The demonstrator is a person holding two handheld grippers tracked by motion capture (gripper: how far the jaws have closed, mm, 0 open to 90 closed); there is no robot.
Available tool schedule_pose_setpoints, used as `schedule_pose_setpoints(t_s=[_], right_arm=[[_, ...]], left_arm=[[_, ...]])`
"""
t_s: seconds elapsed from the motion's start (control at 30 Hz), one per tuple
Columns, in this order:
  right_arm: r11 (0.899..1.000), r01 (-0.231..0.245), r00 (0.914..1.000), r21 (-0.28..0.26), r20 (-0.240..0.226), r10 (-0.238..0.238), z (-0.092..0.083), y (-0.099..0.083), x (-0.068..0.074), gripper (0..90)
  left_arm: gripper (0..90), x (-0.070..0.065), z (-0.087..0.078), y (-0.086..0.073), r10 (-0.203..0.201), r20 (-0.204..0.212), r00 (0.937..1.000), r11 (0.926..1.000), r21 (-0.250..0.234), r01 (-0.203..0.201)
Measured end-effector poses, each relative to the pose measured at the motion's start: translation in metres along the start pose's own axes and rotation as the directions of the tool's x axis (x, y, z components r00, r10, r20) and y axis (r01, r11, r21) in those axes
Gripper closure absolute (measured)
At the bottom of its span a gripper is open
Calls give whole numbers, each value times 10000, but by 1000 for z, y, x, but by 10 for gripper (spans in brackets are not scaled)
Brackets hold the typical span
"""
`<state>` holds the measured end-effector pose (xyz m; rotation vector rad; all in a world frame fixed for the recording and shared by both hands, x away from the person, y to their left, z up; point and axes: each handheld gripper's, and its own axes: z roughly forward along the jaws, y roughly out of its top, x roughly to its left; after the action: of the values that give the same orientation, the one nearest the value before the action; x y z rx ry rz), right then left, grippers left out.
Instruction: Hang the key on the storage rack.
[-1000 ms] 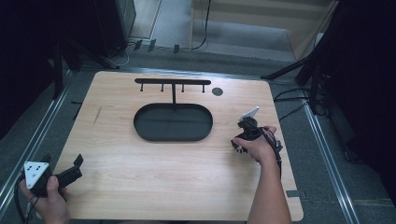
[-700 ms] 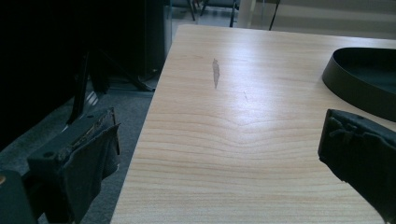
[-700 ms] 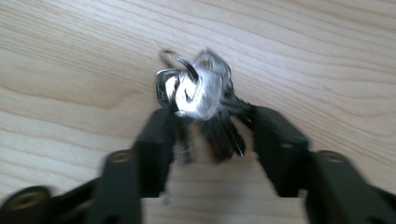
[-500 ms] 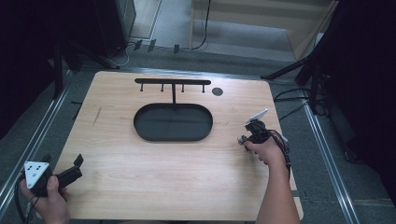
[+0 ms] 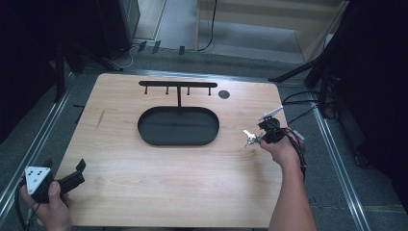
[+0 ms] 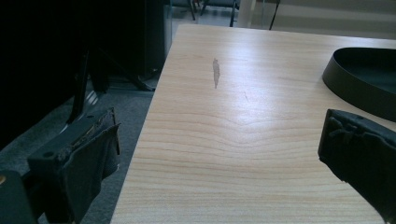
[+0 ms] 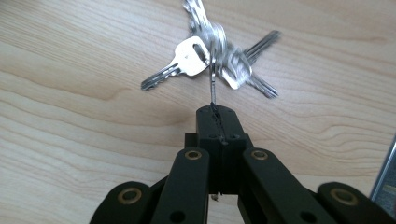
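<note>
- Wooden table (image 5: pixel 159 192), left edge: left gripper (image 5: pixel 72 175), jaws wide apart and empty, unmoved since a second ago.
- Centre: black tray (image 5: pixel 178 126).
- Right: right gripper (image 5: pixel 260 137) (jaws have just been closing) pinches the key bunch (image 5: pixel 248 139) by its ring, now lifted off the tabletop.

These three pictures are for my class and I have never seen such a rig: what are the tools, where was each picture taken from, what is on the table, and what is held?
A person sits at a wooden table with a hand-held two-jaw gripper in each hand. The high view looks down from above. The other two come from cameras riding on the grippers.

On the table stand a black oval tray and, behind it, a black hook rack.

The left gripper is open and empty at the table's near left corner. The right gripper has just closed on the ring of a bunch of keys, which hang from its jaws.
</note>
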<state>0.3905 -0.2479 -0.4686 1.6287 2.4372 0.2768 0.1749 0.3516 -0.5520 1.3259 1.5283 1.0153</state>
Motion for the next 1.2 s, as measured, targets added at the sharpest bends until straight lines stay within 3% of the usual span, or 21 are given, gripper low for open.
schedule_pose_setpoints(t_s=[0.3,0.57,1.2], right_arm=[[9986,467,9989,-253,-51,-469,-25,11,5,900],[9992,162,9999,-368,-21,-163,-57,31,15,900],[9989,-398,9980,-238,-507,385,-96,76,54,900]], left_arm=[[0,0,0,0,2,-1,10000,10000,-5,-2],[0,0,0,0,25,-6,10000,10000,3,-25],[0,0,0,0,-19,-12,10000,10000,4,19]])
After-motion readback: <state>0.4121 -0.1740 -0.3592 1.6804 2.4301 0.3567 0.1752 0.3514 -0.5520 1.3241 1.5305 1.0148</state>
